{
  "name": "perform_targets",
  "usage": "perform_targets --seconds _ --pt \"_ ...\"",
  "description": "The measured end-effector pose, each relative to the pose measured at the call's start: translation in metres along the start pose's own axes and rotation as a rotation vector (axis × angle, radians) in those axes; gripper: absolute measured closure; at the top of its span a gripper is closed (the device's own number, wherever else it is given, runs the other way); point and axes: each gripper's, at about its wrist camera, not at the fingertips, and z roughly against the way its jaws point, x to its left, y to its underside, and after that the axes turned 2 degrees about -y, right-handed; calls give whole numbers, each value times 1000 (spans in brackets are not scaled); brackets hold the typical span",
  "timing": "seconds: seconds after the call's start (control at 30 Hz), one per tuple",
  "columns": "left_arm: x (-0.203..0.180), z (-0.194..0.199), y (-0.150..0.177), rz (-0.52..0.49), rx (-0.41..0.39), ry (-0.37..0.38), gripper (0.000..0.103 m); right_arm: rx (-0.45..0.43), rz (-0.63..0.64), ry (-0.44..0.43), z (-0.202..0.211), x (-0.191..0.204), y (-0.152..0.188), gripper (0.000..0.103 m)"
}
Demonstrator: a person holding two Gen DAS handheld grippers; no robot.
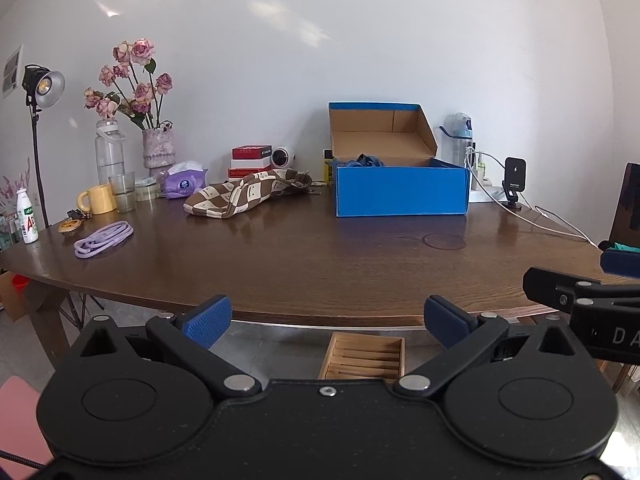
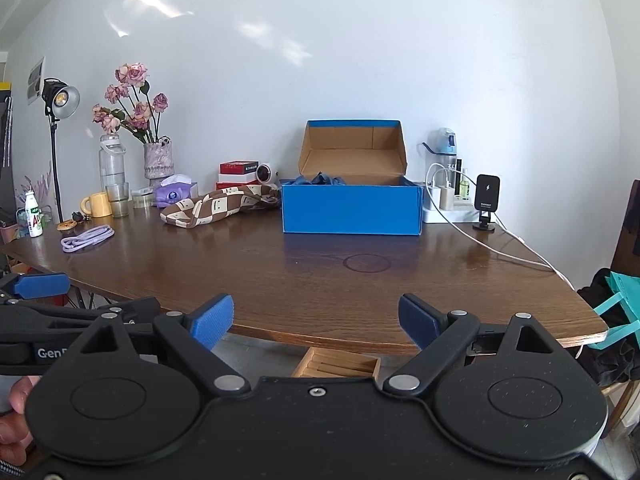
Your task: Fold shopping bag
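Note:
A teal shopping bag (image 2: 618,300) with flat handles hangs off the table's right corner, on dark clothing over a chair; a sliver of it shows in the left wrist view (image 1: 624,246). My left gripper (image 1: 327,322) is open and empty, just before the table's near edge. My right gripper (image 2: 316,320) is open and empty, also before the near edge, to the right of the left one. The left gripper's blue pad (image 2: 38,285) shows at the left of the right wrist view.
The brown wooden table (image 1: 320,264) carries an open blue box (image 1: 400,190), a brown checkered pouch (image 1: 244,196), a purple cable (image 1: 102,238), a yellow mug (image 1: 98,199), a vase of roses (image 1: 158,148) and chargers with white cables (image 2: 512,240). A wooden tray (image 1: 362,356) lies on the floor.

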Motion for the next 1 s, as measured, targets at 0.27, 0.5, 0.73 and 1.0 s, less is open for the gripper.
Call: perform_targets --seconds 0.27,0.5,0.73,1.0 --pt "-1 -2 1 -5 14 5 0 14 3 23 -5 -4 4 11" --pt "-1 -3 2 -12 19 -2 0 0 -1 28 -4 -3 6 11" --pt "-3 -4 1 -19 19 -8 0 -12 0 16 -3 -4 9 11" --pt "-6 -5 2 -27 22 -12 0 1 1 32 -4 -4 9 11"
